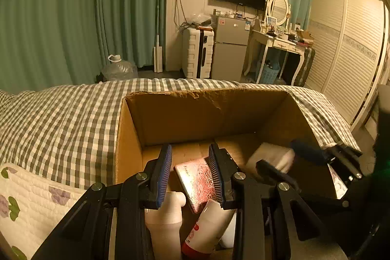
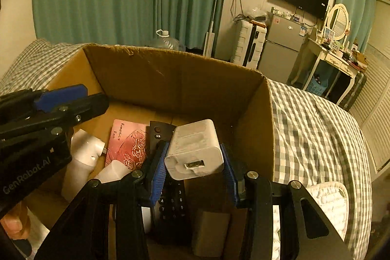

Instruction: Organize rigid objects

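An open cardboard box (image 1: 170, 118) (image 2: 185, 79) sits on the checked bed. Inside lie a red rose-patterned booklet (image 1: 197, 184) (image 2: 126, 143), a white bottle (image 1: 165, 216) (image 2: 82, 155), a white tube with a red cap (image 1: 207, 228) and a black remote (image 2: 170, 201). My right gripper (image 2: 193, 162) is shut on a white USB charger block (image 2: 195, 150) and holds it over the box; it also shows blurred in the left wrist view (image 1: 270, 157). My left gripper (image 1: 190, 174) is open and empty above the booklet, and it shows at the left of the right wrist view (image 2: 61, 99).
The checked bedspread (image 1: 61, 118) surrounds the box. A quilted white pad (image 1: 29, 199) lies left of it, and another pad (image 2: 326, 201) lies right. Beyond the bed stand a suitcase (image 1: 197, 52), a small fridge (image 1: 230, 50) and a dressing table (image 1: 280, 40).
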A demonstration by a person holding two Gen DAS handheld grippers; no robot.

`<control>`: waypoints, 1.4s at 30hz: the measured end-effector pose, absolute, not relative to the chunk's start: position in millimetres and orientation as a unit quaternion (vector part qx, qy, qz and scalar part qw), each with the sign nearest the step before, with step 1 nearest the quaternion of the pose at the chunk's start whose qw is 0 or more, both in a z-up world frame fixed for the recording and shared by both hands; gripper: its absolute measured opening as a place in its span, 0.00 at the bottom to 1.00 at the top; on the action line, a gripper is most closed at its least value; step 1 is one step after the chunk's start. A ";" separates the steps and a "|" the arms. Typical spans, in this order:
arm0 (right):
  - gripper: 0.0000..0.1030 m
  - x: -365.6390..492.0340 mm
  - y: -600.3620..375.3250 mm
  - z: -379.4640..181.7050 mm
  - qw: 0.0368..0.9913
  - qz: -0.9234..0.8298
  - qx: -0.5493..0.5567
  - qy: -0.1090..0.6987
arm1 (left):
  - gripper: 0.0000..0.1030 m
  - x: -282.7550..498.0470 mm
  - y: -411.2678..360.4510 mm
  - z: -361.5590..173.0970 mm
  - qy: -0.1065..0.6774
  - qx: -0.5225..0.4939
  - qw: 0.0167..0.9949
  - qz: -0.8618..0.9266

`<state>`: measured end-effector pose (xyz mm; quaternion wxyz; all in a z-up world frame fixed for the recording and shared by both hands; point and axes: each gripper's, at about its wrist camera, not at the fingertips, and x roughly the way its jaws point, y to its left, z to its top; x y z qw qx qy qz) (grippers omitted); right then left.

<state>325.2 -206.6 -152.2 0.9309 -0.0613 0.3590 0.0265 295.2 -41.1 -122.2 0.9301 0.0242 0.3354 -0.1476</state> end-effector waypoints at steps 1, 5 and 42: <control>0.59 323.4 -206.7 -149.4 0.934 0.021 -0.065 0.352 | 0.31 293.2 -39.8 -119.9 0.337 0.023 0.930 -0.147; 0.70 307.7 -202.4 -125.1 0.943 0.011 -0.069 0.325 | 0.33 281.7 -32.4 -91.7 0.312 0.035 0.938 -0.147; 1.00 30.6 -155.8 128.1 0.996 -0.009 -0.033 0.086 | 0.62 40.4 51.7 114.1 0.108 0.008 0.989 -0.105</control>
